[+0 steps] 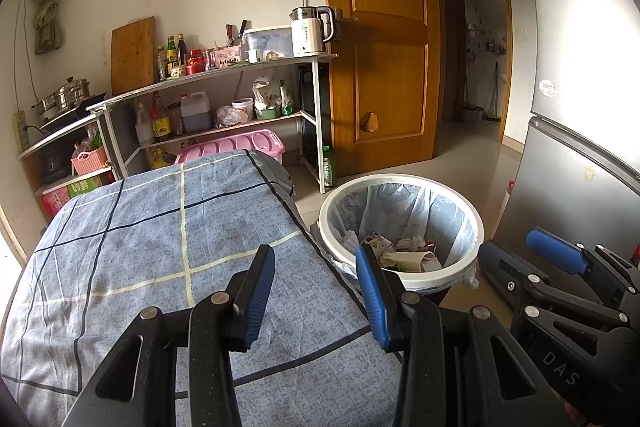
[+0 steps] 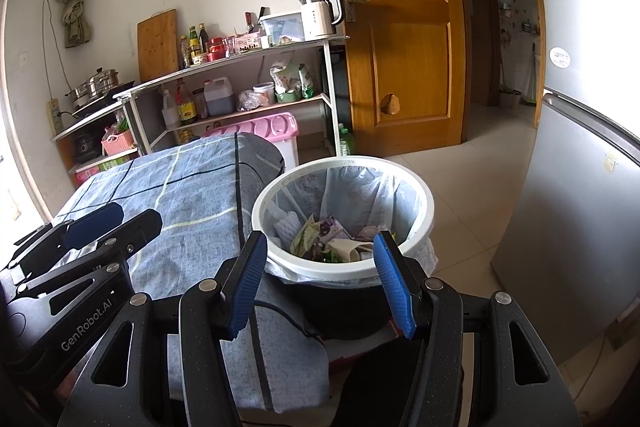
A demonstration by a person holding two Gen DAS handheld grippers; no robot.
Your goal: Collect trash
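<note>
A white trash bin [image 1: 401,181] with a clear liner stands on the floor beside the cloth-covered table [image 1: 160,247]. Crumpled wrappers and paper trash [image 1: 404,253] lie in its bottom. My left gripper [image 1: 316,259] hovers over the table's right edge, open, with nothing between its blue pads. My right gripper [image 1: 520,253] is off to its right, beside the bin. In the right wrist view the right gripper [image 2: 320,243] stands open just before the bin [image 2: 344,161], the trash [image 2: 332,241] showing between its fingers but farther off. The left gripper [image 2: 128,221] sits over the cloth at left.
A metal shelf rack [image 1: 240,67] with bottles, a kettle [image 1: 310,31] and containers lines the back wall. A pink box [image 1: 240,143] sits behind the table. A wooden door [image 1: 380,47] is at the back; a grey fridge [image 1: 568,167] is close on the right. Tiled floor lies beyond the bin.
</note>
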